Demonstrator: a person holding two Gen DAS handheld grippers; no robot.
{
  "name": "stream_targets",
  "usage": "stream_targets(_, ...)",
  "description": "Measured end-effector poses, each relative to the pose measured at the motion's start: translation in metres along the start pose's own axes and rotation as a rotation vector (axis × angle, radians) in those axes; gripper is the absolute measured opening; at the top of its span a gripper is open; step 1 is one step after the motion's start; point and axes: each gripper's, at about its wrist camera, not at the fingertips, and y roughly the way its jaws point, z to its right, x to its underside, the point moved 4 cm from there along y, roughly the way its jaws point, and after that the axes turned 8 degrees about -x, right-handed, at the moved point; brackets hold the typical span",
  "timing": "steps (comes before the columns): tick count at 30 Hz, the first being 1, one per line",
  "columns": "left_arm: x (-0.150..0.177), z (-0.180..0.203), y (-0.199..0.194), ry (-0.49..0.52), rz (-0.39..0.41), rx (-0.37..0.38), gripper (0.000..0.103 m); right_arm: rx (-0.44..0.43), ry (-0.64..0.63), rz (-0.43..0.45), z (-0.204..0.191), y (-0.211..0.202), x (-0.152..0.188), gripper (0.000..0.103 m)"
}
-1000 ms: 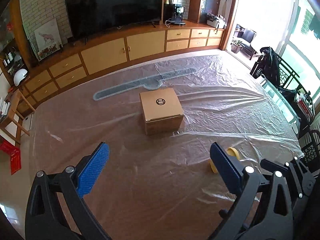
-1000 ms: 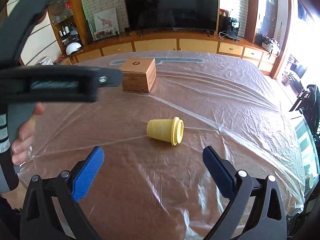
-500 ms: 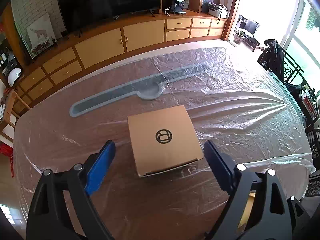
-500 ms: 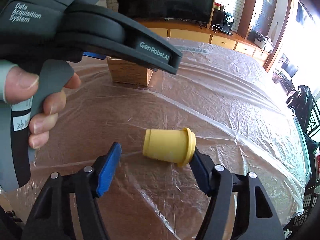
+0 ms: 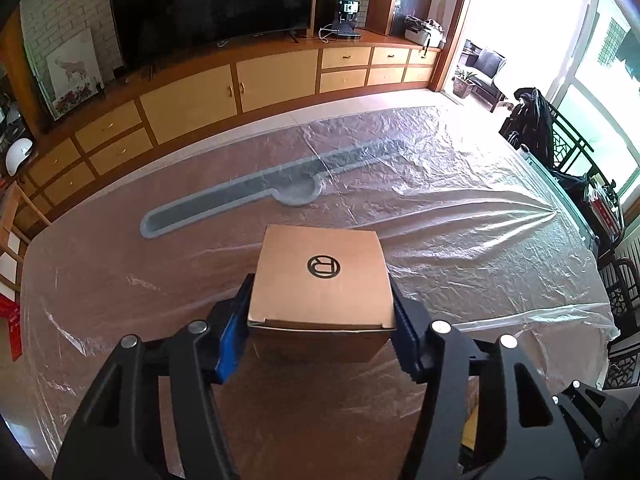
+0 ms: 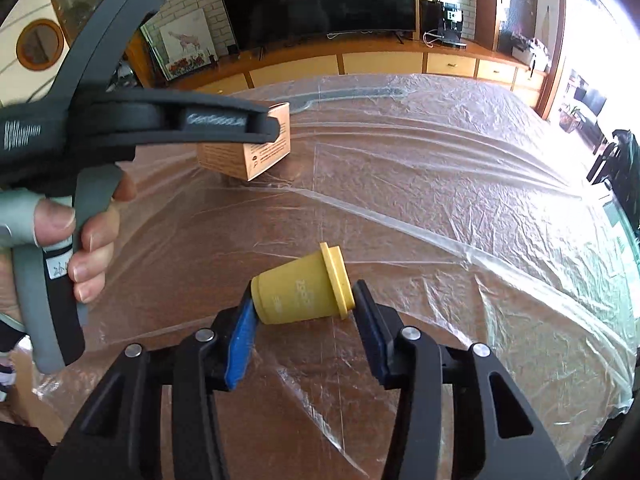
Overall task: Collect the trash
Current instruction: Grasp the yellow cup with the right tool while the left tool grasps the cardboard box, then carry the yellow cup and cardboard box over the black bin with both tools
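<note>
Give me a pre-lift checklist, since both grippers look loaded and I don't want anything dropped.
1. Left gripper closed on the cardboard box: ok, both pads press its sides.
2. Right gripper closed on the yellow cup: ok, one pad at the base, the other at the rim.
3. Cup grip security: cannot tell; it is held end to end, lying sideways, so it may pivot.
4. Box lid shut: ok, the top flap lies flat.
5. Plastic sheet free of the pads: cannot tell; it is wrinkled beneath both items.
6. Trash container to drop into: cannot tell, none in view.
</note>
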Motion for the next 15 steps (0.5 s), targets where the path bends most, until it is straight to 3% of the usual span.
stream_targets(5, 0.008, -0.003, -0.009, -0.013, 0.000, 0.018, 0.060, -0.094, 0.089, 0.004, 0.015, -0.012, -0.007, 0.046)
stream_targets(15, 0.018, -0.009, -0.034, -0.041, 0.026, 0.030, 0.060, -0.141, 0.109, 0.031, 0.021, -0.029, -0.007, 0.046)
